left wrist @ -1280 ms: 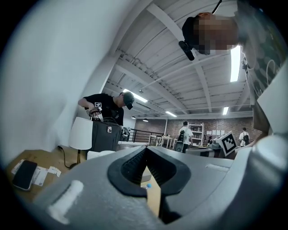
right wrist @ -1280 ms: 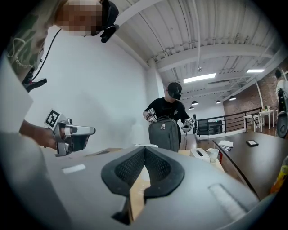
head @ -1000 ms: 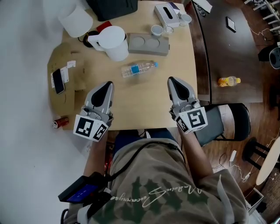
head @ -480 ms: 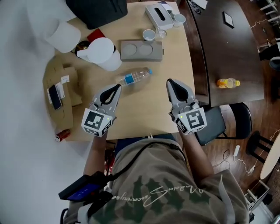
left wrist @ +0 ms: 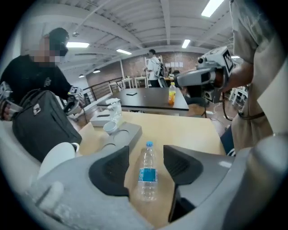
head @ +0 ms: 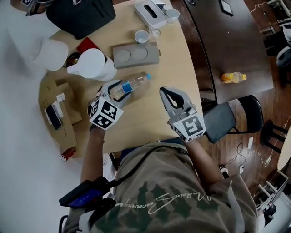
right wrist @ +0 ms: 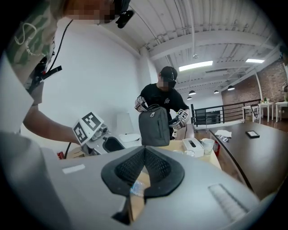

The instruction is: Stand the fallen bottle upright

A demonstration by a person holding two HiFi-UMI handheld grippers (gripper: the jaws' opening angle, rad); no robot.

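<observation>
Table [left wrist: 189,130] bears fallen bottle [left wrist: 147,175], loose between just-opened jaws of left gripper [left wrist: 146,150].

Light wood tabletop [head: 145,116]: clear bottle [head: 131,84] on side mid-left, cap toward right. Grey two-well tray [head: 135,55] beyond it; white jug [head: 91,64] left of tray. Far edge: black bag [head: 81,16], tissue box [head: 150,13]; white cup [head: 141,36] just beyond tray.

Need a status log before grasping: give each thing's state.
Bottle: on its side, capped, between left jaws, ungripped.
Left gripper: open, jaws have just been opening.
Right gripper: shut, empty.
Jug: upright.
Orange bottle: on its side.
Can: on its side.
</observation>
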